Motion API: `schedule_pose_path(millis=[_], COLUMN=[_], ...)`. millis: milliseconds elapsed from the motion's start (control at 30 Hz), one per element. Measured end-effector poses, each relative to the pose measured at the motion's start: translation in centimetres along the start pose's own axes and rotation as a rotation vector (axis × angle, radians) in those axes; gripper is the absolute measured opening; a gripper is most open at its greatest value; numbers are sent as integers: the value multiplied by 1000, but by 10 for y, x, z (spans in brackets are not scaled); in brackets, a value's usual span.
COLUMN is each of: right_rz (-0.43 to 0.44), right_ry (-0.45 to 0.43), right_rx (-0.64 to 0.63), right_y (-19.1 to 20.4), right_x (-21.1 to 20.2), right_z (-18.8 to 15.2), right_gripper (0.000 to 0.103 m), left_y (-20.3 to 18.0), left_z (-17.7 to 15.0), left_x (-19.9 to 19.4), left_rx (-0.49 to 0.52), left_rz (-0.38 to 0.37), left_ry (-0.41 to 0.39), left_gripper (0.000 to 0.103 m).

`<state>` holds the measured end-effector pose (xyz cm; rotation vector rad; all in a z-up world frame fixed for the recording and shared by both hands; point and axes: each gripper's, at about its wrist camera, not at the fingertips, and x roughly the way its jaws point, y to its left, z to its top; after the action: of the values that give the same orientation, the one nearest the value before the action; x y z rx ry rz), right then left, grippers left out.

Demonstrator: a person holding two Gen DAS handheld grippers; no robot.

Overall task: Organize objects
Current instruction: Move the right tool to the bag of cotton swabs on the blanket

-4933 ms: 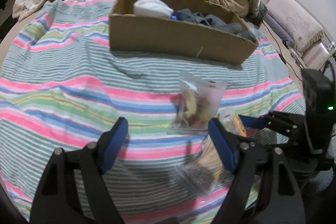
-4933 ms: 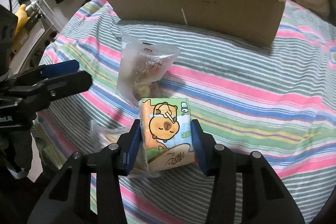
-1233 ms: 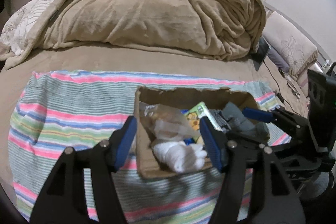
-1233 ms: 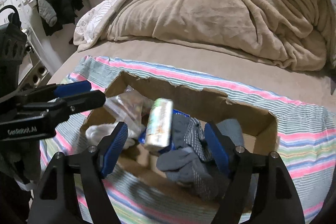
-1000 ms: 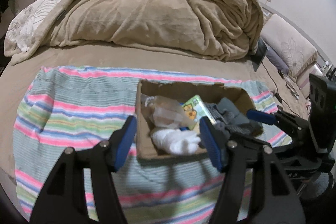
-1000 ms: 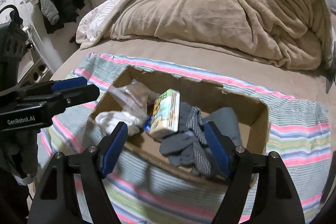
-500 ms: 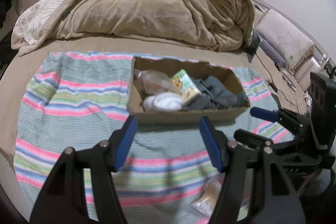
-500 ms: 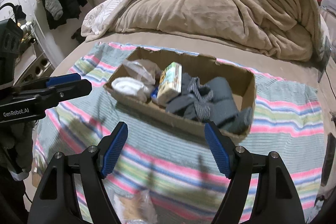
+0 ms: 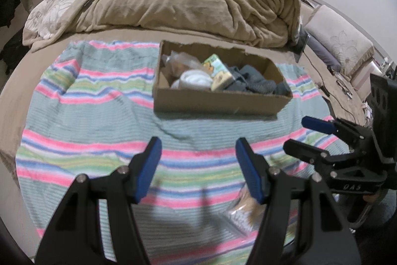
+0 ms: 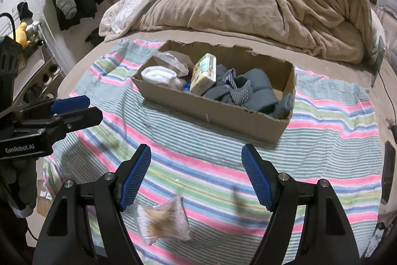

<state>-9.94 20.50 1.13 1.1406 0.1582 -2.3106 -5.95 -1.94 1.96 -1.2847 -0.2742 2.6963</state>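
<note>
Left gripper [image 9: 198, 149]: jaws spread, nothing between them, above the striped blanket [image 9: 94, 121].
Right gripper [image 10: 196, 160]: jaws spread and empty, over the same blanket.
Cardboard box [image 10: 223, 111]: sits on the blanket ahead of both grippers, well apart from them.
Box contents: white rolled cloth [image 10: 158, 75], clear bag [image 10: 173, 60], tissue pack [image 10: 204, 73] propped at a tilt, grey socks [image 10: 248, 91].
Loose item: clear packet [image 10: 163, 221] of tan sticks (contents blurred), lying flat on the blanket near the right gripper's left finger.
</note>
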Motion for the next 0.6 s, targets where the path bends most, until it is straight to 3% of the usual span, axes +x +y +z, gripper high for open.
schedule_pose_path(millis=[300,400,600], right_rz=[44,54,90], right_ry=[73,106,163], right_rx=[-35,-46,-69], right_y=[11,16,28], right_x=[12,21,36], right_z=[-32,-42,-62], right_gripper=[85,87,91], left_y=[3,7,11], left_z=[-31,-40,-53], left_x=[5,7,8], left_rx=[-42,-57,-65], left_rz=[-6,0,-7], left_ry=[49,62,81], left_gripper=[64,77,78])
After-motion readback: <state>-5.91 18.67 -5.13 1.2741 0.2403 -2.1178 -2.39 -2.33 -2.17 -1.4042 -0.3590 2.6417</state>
